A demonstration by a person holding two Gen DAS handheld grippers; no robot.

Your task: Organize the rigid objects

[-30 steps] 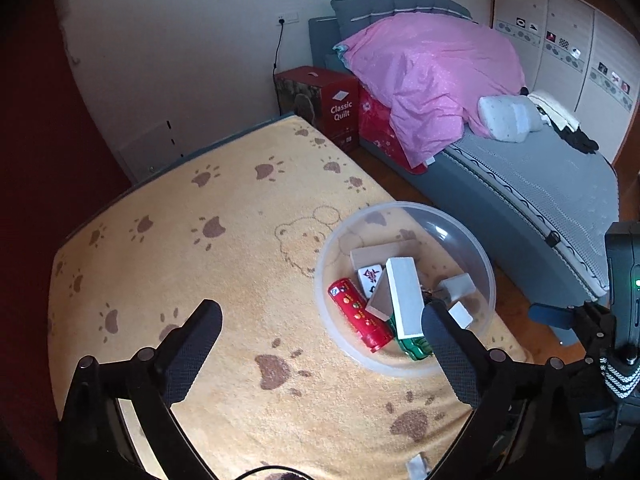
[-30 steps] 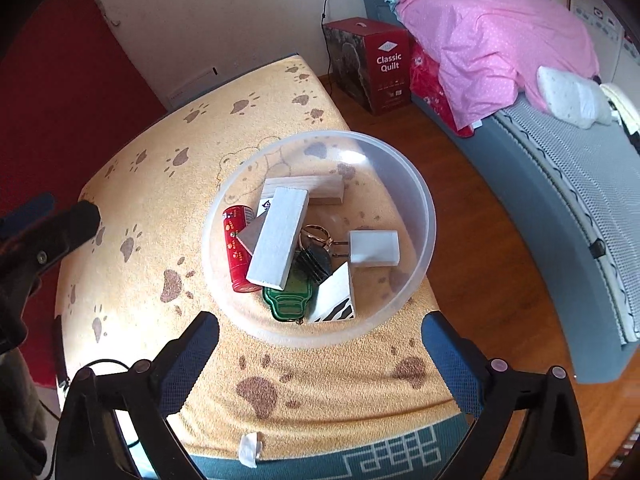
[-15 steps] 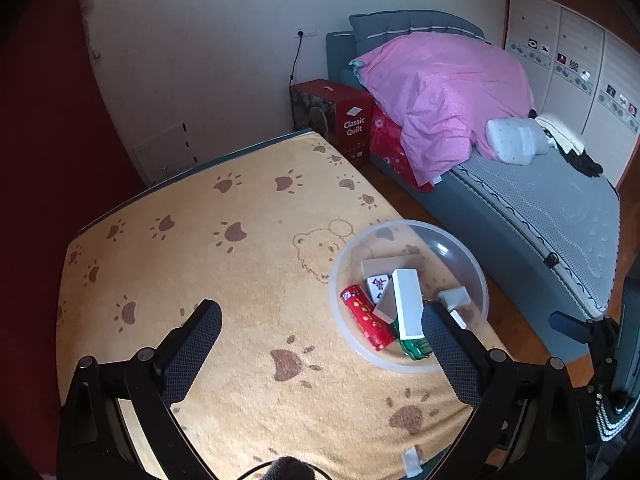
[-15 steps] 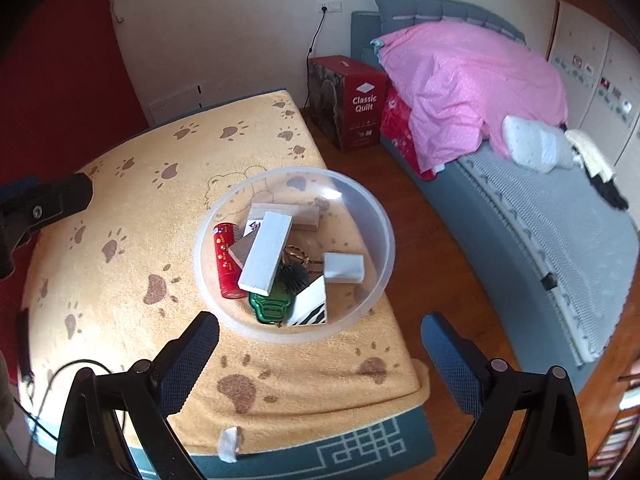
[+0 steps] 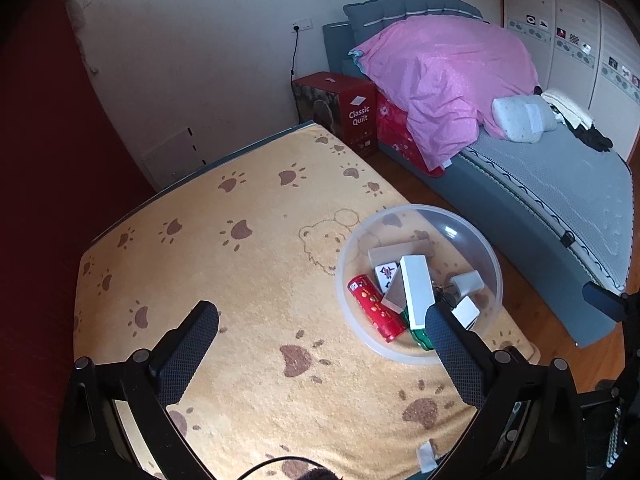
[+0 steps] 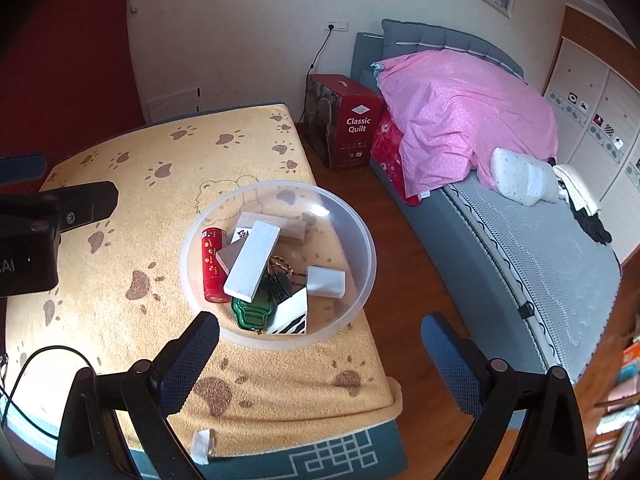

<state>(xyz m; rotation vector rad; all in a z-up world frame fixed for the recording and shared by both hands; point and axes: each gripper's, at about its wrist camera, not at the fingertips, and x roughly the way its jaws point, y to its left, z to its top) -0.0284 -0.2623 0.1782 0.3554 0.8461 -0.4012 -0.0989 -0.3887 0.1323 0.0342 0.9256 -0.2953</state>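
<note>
Home bedroom: bed (image 6: 540,248), pink quilt (image 6: 460,120), pillow (image 6: 520,182), wardrobe (image 5: 580,40).

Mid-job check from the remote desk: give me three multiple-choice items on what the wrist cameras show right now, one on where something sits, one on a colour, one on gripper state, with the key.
1. Where does the clear bowl sit on the paw-print towel?
A. Near the edge on the bed side
B. In the far corner by the wall
C. On the floor

2. What colour is the cylinder lying in the bowl?
A. Blue
B. Red
C. Yellow

3. How do the right gripper and the left gripper stand?
A. Both shut on blocks
B. Right shut, left open
C. Both open, holding nothing

Key:
1 A, the bowl's rim lies close to the towel edge that faces the bed.
2 B, it is red, beside the long white block.
3 C, each pair of fingers is spread wide with nothing between them.
</note>
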